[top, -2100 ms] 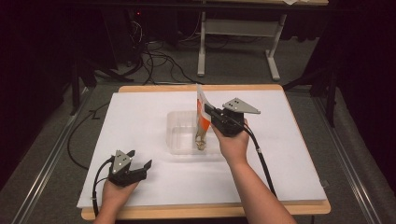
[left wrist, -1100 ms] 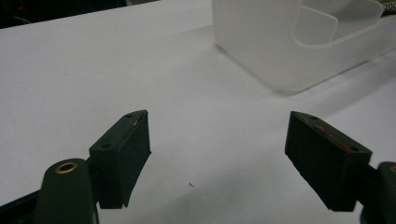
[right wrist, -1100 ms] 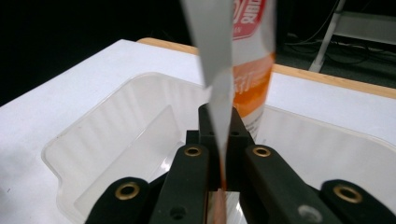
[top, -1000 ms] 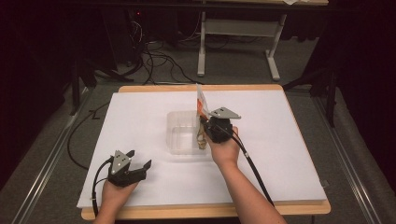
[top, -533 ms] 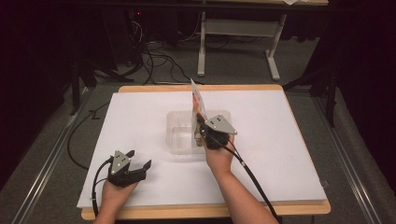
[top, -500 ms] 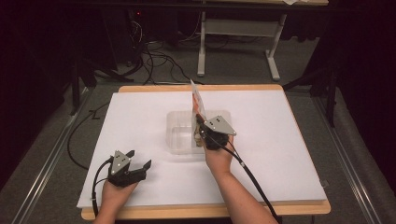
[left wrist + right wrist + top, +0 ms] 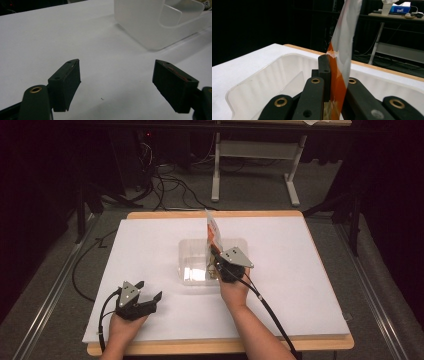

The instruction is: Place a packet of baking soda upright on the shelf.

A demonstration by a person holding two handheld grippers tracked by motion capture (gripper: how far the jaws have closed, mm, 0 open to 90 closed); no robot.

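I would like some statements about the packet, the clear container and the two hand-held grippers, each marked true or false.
1. The right hand-held gripper is shut on the orange and white packet. True.
2. The packet lies flat on the white table top. False: it stands upright in the jaws, over the clear container.
3. The left hand-held gripper is open with nothing between its jaws. True.
4. The left hand-held gripper rests inside the container. False: it is near the front left of the table, apart from the container.
5. The container is opaque black. False: it is clear plastic.
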